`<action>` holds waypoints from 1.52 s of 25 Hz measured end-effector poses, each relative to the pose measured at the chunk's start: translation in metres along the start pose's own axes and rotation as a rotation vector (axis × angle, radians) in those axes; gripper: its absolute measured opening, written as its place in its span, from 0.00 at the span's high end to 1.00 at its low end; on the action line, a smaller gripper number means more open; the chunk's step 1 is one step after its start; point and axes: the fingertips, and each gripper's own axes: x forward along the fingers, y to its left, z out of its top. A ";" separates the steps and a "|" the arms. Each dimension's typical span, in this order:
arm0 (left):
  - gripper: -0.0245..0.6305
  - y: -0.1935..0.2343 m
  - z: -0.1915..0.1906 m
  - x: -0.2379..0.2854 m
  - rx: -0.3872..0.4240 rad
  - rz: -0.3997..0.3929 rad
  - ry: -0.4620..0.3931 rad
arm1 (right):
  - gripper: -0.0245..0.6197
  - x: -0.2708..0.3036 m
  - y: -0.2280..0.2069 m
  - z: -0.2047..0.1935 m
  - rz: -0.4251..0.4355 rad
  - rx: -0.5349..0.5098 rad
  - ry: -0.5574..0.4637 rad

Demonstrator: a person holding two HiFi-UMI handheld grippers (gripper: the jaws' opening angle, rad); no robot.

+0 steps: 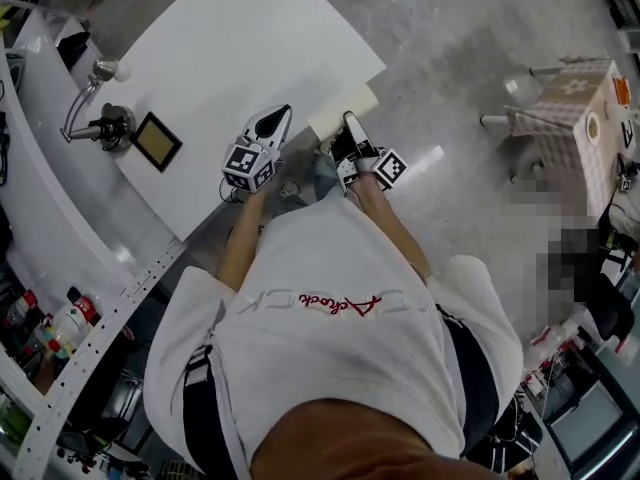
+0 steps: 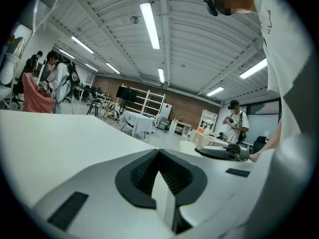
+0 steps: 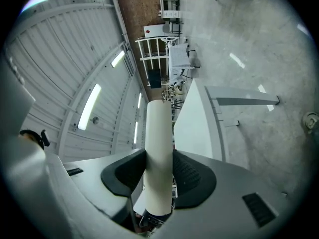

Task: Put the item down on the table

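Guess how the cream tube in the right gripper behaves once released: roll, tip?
Likely rolls if laid flat: the cream tube looks round and smooth. Probably stiff: it juts straight past the right gripper. On end it may tip, being long and narrow.

Desk point(image 1: 250, 38) ahead, left of centre. Left gripper point(image 1: 281, 114) over its near edge. Right gripper point(image 1: 349, 120) just right of it, beyond the desk corner, tube point(image 1: 357, 102) between its fingers. Frame point(image 1: 157, 141) on the desk's left edge, lamp stand point(image 1: 107, 126) beside it.
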 end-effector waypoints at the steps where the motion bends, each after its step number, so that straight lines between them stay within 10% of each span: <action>1: 0.96 0.000 -0.004 -0.001 -0.006 0.001 0.007 | 0.71 -0.003 -0.004 -0.001 -0.009 0.003 -0.001; 38: 0.96 0.008 -0.026 -0.027 -0.060 0.011 0.038 | 0.71 0.086 -0.048 -0.017 -0.104 -0.036 0.030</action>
